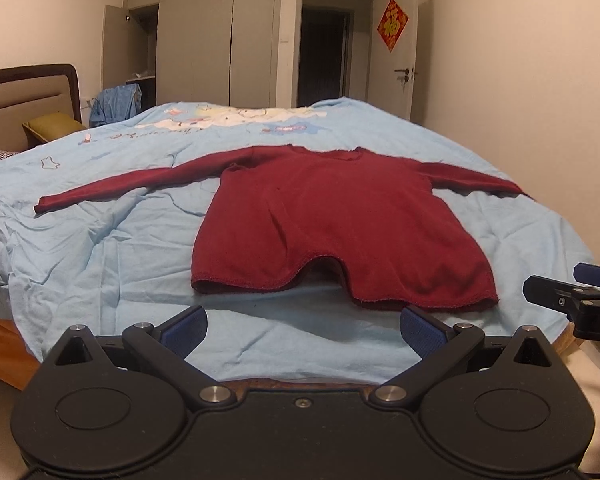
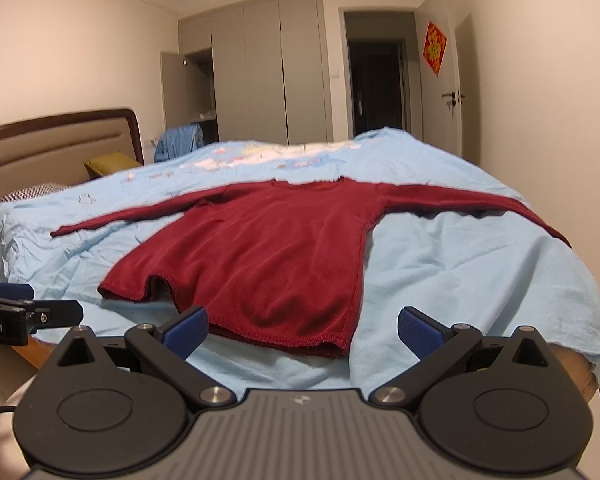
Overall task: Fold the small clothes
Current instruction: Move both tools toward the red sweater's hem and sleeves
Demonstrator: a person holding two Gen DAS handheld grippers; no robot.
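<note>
The side of the left gripper (image 1: 302, 326), seen from the right wrist camera, bears white letters reading "bot.AI", cut off at the frame edge. A red diamond poster (image 1: 392, 24) with a gold character hangs on the far wall beside the door (image 1: 414, 60).

A dark red shirt (image 1: 332, 220) lies flat on the blue sheet (image 1: 100, 248) of the bed (image 1: 4, 356), hem toward the near edge, both sleeves spread toward the side edges; the right sleeve reaches the sheet's right edge. Bare sheet lies open on both sides of the body and in a strip between hem and near edge.

Both grippers hang at the near edge, fingers spread wide and empty. The left gripper faces the hem's middle, short of it. The right gripper (image 2: 302, 326) faces the hem's right corner, its left pad (image 2: 188, 326) just at the hem.
</note>
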